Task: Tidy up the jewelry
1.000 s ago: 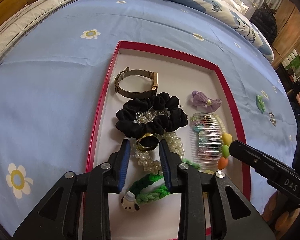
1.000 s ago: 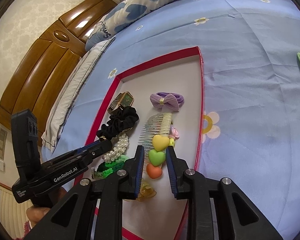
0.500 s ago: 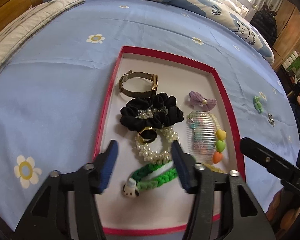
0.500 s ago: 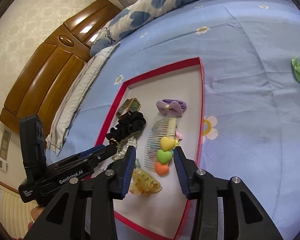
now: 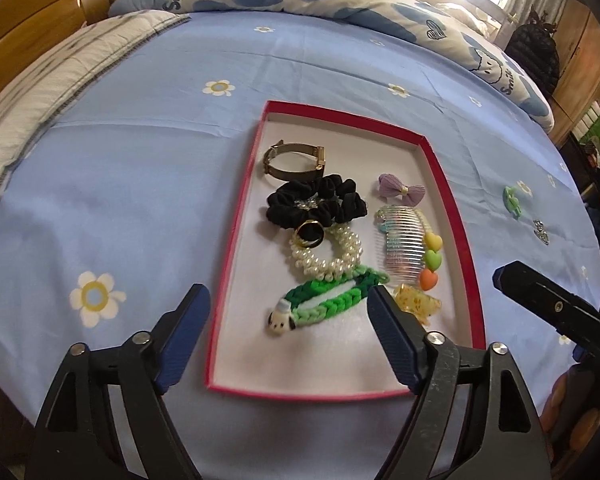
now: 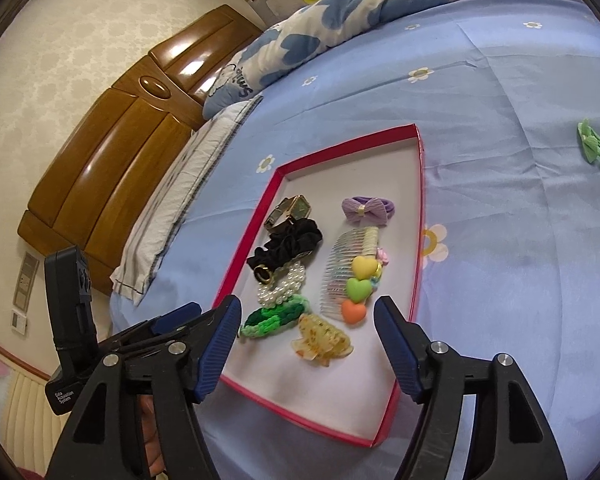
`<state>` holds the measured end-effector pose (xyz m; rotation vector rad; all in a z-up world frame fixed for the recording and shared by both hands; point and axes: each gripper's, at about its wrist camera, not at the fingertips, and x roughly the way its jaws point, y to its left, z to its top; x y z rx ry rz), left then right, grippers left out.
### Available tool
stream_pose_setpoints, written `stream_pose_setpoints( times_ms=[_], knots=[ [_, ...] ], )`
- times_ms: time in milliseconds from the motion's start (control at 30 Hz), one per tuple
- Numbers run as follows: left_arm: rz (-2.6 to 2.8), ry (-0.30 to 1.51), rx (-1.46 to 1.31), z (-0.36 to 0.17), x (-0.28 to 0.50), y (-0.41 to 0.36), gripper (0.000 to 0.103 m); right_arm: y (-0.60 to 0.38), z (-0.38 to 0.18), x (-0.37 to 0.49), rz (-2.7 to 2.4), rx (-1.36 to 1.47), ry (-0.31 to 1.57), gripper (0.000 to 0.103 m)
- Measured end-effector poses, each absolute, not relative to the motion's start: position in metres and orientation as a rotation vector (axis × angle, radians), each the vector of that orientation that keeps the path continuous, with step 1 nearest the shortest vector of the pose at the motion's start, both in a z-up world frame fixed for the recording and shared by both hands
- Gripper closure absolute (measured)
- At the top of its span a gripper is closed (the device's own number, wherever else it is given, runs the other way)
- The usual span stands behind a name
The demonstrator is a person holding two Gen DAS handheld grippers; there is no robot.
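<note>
Both sets of fingers spread wide with nothing between them, having just opened: left gripper above the tray's near left edge, right gripper over the near end. Inside the red tray: amber claw clip and green braided band closest, then pearl bracelet, gold ring, heart comb, black scrunchie, purple bow, watch at the back. Still out on the bed: green bow, probably next. Best approached from above, pinching the bow's middle without catching the sheet.
</note>
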<state>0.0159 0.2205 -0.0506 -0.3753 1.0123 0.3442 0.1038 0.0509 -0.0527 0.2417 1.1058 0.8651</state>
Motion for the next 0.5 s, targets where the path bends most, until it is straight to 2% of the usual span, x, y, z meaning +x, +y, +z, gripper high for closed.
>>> stream_pose_setpoints(
  times_ms=[500],
  knots=[
    [0.398,1.005,-0.37,-0.038,-0.021,0.21,0.018,0.03,-0.04,0.075,0.884,0.279,1.091,0.03]
  ],
)
